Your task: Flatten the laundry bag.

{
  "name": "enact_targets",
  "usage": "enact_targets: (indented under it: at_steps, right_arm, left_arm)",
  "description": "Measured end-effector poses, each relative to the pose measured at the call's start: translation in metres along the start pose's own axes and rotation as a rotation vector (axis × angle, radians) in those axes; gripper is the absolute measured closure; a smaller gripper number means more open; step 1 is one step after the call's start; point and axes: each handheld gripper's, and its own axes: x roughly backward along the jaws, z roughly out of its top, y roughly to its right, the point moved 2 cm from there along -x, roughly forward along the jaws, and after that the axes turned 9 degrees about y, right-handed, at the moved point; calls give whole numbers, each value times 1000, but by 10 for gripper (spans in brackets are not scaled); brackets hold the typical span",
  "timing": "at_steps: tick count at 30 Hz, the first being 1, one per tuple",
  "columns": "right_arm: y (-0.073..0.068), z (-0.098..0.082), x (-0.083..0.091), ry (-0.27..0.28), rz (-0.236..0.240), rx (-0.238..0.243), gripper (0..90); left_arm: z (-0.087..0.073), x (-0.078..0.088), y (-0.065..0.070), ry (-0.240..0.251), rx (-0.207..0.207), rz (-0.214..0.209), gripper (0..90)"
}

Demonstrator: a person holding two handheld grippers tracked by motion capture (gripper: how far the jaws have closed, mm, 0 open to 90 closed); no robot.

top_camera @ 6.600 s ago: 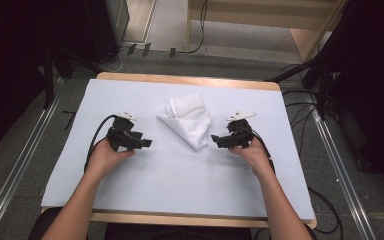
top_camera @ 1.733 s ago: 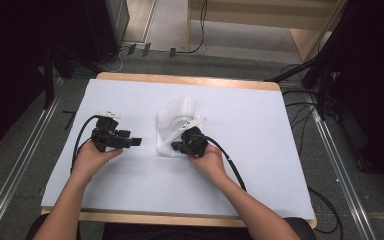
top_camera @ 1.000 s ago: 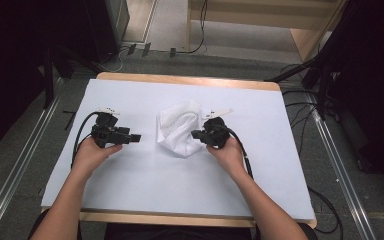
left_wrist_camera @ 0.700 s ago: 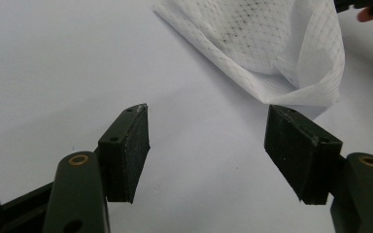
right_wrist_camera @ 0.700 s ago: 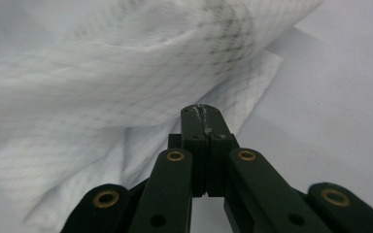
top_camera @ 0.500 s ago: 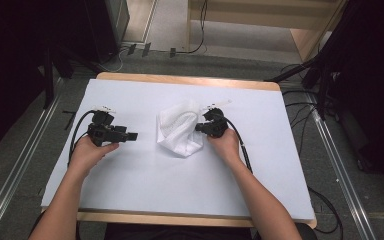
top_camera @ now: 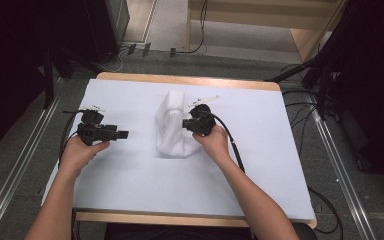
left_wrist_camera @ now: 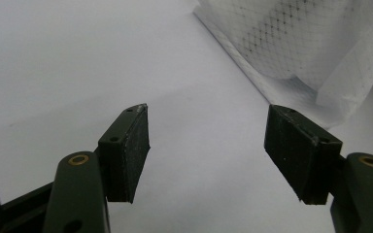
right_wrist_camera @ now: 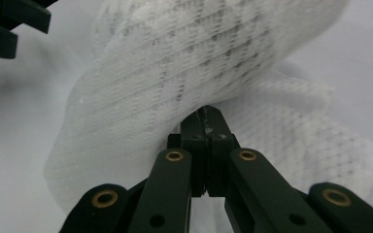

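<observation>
A white mesh cloth (top_camera: 172,127) lies crumpled at the middle of the white table cover (top_camera: 130,185). My right gripper (top_camera: 185,123) is shut on the cloth's right edge; in the right gripper view the jaws meet on a pinched fold of the cloth (right_wrist_camera: 184,73) at my gripper (right_wrist_camera: 206,116). My left gripper (top_camera: 125,134) sits left of the cloth, a short gap away, open and empty. In the left gripper view its open tip (left_wrist_camera: 206,141) faces bare cover, with the cloth (left_wrist_camera: 296,43) at the upper right.
The wooden table edge (top_camera: 190,80) runs along the far side. Cables (top_camera: 300,107) trail off the table's right side. Metal rails (top_camera: 335,165) flank the table on the floor. Bare cover stretches toward the near edge.
My right gripper has carried the cloth's edge away from me and slightly right, folding the cloth over itself. My left gripper has shifted a little along the table.
</observation>
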Motion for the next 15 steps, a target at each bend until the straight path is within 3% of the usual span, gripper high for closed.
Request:
enact_targets:
  at_steps: [9,15]
  right_arm:
    - [-28,0,-3,20,74,28,900]
    - [-44,-10,-13,-22,106,58,900]
  left_arm:
    - [-2,8,-8,25,8,7,348]
    - [-6,18,-16,34,24,32,349]
